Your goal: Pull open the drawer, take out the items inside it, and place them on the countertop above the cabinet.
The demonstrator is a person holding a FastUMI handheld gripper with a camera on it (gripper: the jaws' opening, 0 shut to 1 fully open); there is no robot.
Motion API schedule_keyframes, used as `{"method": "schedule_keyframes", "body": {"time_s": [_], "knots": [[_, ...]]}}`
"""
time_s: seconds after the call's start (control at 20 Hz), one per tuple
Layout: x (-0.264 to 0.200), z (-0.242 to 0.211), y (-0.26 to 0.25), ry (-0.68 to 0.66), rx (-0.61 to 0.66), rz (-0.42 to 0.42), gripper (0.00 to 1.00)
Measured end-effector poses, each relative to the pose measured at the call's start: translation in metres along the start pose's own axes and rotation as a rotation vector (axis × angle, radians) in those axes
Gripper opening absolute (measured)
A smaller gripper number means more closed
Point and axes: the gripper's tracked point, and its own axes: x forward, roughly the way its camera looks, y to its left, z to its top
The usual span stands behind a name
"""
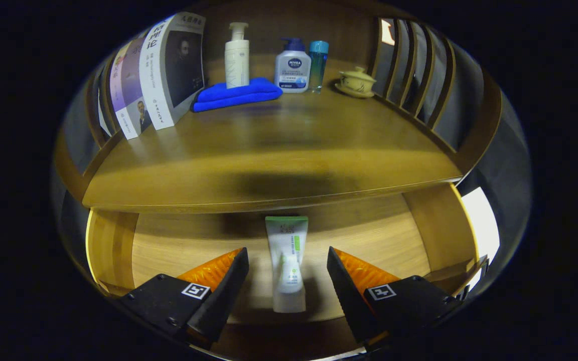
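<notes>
Dim, warm lighting overall, falling from above and slightly in front. Soft sheen across the wooden worktop [269,145], with a broad dark shadow near its front edge. Deeper shade under that edge, over the back of the open drawer [168,240]. Bright blown-out patch of glare at the right, beside the drawer's side. Strong fisheye bending: straight edges bowed, slats and books [158,75] leaning at the sides. Centre fairly sharp; outer parts softer and darker.

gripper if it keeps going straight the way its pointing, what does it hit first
Most likely the white and green tube lying in the open drawer: it sits between the open gripper's fingers, neither touching it. Depth is hard to judge.
</notes>
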Motion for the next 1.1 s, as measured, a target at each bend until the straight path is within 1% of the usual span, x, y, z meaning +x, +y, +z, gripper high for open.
{"method": "schedule_keyframes", "body": {"time_s": [0.3,0.5,0.7,0.75,0.8,0.85,0.9,0.95,1.0,1.05,1.1], "knots": [[0.015,-0.009,-0.011,0.082,0.012,-0.032,0.98],[0.023,-0.02,-0.009,0.142,0.068,0.004,0.93],[0.025,-0.028,-0.007,0.198,0.073,0.016,0.85],[0.029,-0.028,-0.006,0.189,0.074,0.021,0.85],[0.036,-0.03,-0.001,0.2,0.072,0.04,0.74],[0.032,-0.032,0.002,0.206,0.071,0.058,0.62],[0.03,-0.027,0.001,0.189,0.07,0.054,0.51],[0.034,-0.028,0.0,0.176,0.074,0.054,0.52],[0.046,-0.025,0.004,0.158,0.084,0.062,0.47],[0.035,-0.022,0.003,0.15,0.084,0.066,0.42],[0.036,-0.019,0.004,0.13,0.089,0.067,0.4]]}}
